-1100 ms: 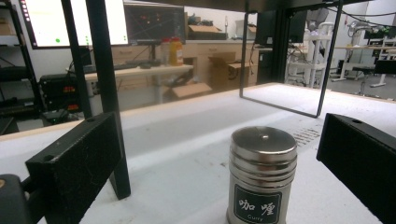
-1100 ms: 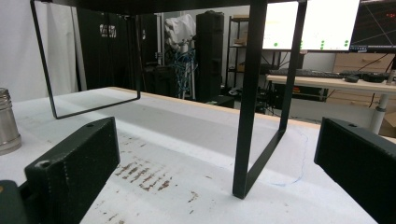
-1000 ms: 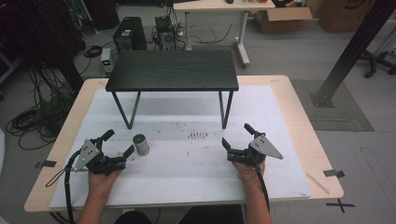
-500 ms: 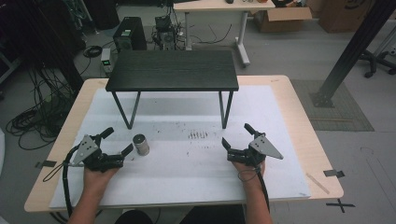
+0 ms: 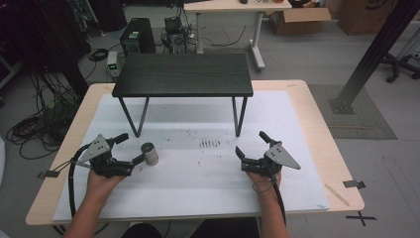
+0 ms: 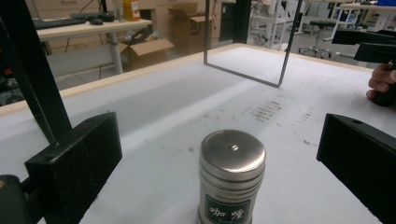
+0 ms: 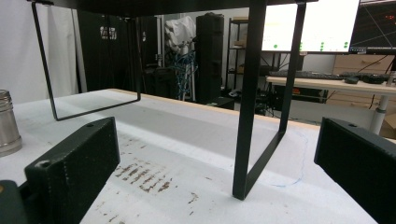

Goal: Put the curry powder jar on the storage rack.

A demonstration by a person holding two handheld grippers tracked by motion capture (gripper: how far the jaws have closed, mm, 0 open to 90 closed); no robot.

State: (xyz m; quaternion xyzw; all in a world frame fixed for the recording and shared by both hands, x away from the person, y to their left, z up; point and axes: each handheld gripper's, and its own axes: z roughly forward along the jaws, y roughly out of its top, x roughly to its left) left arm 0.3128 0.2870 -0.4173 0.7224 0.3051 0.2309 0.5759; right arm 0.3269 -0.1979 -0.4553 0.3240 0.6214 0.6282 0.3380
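A small steel can (image 5: 149,152) with a dark label stands upright on the white mat. My left gripper (image 5: 132,148) is open around its near side, with one finger (image 5: 120,137) behind and left of the can and the other (image 5: 139,158) just in front of it. In the left gripper view the can (image 6: 232,175) stands close between the two black pads (image 6: 79,158), touching neither. My right gripper (image 5: 250,142) is open with nothing in it, on the mat's right half. In the right gripper view the can (image 7: 8,123) stands far left.
A low black table (image 5: 183,74) on thin metal legs stands at the back of the mat (image 5: 198,198); its right front leg (image 7: 252,102) rises just ahead of my right gripper. Dark scuff marks (image 5: 210,144) lie mid-mat. Desks, boxes and cables surround the table.
My left gripper has shifted slightly and turned a little by the can. The can and my right gripper have stayed in place.
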